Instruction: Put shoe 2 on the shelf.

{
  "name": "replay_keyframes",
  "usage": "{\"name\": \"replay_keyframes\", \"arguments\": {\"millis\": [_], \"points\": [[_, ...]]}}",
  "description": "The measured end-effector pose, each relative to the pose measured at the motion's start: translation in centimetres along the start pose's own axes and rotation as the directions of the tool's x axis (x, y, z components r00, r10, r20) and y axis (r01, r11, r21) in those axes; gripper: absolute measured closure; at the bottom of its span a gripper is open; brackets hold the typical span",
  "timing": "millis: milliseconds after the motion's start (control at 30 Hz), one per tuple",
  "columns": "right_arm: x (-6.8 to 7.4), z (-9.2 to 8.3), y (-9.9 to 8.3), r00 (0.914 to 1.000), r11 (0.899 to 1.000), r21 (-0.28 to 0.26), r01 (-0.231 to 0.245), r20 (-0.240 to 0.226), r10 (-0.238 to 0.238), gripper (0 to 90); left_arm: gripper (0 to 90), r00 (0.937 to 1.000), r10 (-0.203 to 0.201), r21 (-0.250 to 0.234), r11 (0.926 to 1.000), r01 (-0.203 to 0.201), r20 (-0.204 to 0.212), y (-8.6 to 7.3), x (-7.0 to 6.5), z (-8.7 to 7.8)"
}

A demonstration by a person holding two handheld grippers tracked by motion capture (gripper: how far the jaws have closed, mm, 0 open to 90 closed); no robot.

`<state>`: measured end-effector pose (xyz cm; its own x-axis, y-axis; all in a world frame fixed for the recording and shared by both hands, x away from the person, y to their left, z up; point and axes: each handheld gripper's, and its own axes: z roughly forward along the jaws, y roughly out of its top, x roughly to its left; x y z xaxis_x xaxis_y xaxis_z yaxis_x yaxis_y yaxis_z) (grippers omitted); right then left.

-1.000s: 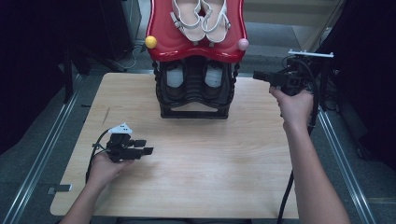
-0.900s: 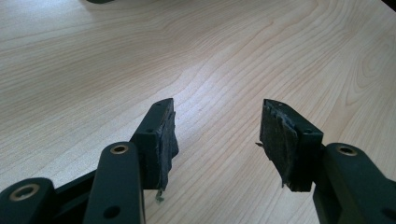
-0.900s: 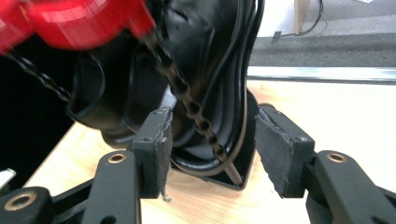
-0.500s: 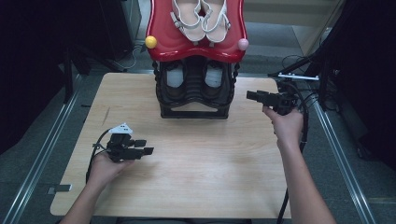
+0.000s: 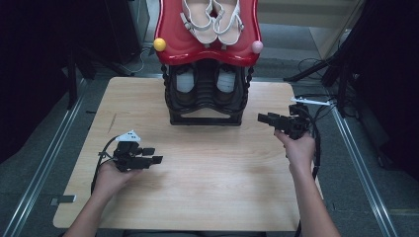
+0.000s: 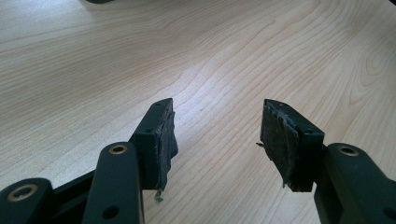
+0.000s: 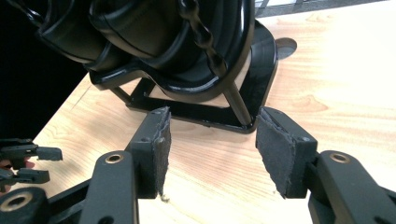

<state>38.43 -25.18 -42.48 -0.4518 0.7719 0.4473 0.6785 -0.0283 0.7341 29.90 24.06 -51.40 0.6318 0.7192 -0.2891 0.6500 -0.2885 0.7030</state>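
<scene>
A two-tier shoe rack stands at the back middle of the wooden table [image 5: 207, 187]. Its red top tray [image 5: 197, 55] carries a pair of white sandals [image 5: 212, 19]. The black lower tier [image 5: 205, 116] holds a pair of dark shoes [image 5: 187, 81]. My right gripper [image 5: 264, 118] hovers just right of the rack's front corner, pointing left at it. It is open with nothing between its pads [image 7: 156, 149], and the rack's black base [image 7: 219, 116] lies just beyond them. My left gripper [image 5: 152, 155] rests at the table's left. It is open over bare wood [image 6: 217, 135].
A yellow ball [image 5: 159, 44] and a pink ball [image 5: 257, 47] sit on the red tray's front corners. A round cable hole [image 7: 286, 46] shows in the table behind the rack. Metal rails [image 5: 44, 163] run along both sides. Cables lie on the floor at right.
My right gripper has come down and nearer the person, from beside the rack's right side to its front right corner, low over the table. The left gripper has not moved.
</scene>
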Motion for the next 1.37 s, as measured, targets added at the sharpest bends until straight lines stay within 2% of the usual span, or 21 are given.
{"name": "replay_keyframes", "arguments": {"millis": [367,600,800,900,1067,1367], "points": [[-0.9,1.1,-3.6,1.0000,1.000,0.003,-0.007,-0.005,0.007,46.0,44.9,1.0000,0.000,-0.001,1.0000,0.000,-0.002,0.0,-0.1,0.1],[-1.5,1.8,-5.1,0.9992,0.999,0.007,-0.033,-0.022,0.034,46.0,44.3,1.0000,0.005,0.004,1.0000,-0.005,0.000,0.1,-0.2,0.3],[-1.8,2.1,-6.4,0.9964,0.998,-0.025,-0.060,-0.061,0.058,45.5,42.0,0.9992,-0.006,-0.009,0.9999,0.007,0.040,0.1,-0.4,0.1],[-1.8,2.2,-6.8,0.9986,0.999,-0.014,-0.032,-0.043,0.032,45.5,41.3,0.9991,0.001,-0.007,1.0000,-0.001,0.043,0.2,-0.5,0.2],[-2.0,2.5,-7.4,0.9984,0.999,-0.001,-0.041,-0.039,0.040,45.5,40.9,0.9994,0.001,-0.006,1.0000,-0.001,0.035,0.1,-0.5,0.3],[-1.9,3.2,-7.8,0.9994,0.999,0.032,-0.020,-0.026,0.021,44.3,38.4,0.9994,0.013,0.020,0.9997,-0.014,0.032,0.1,-0.4,0.6]]}}
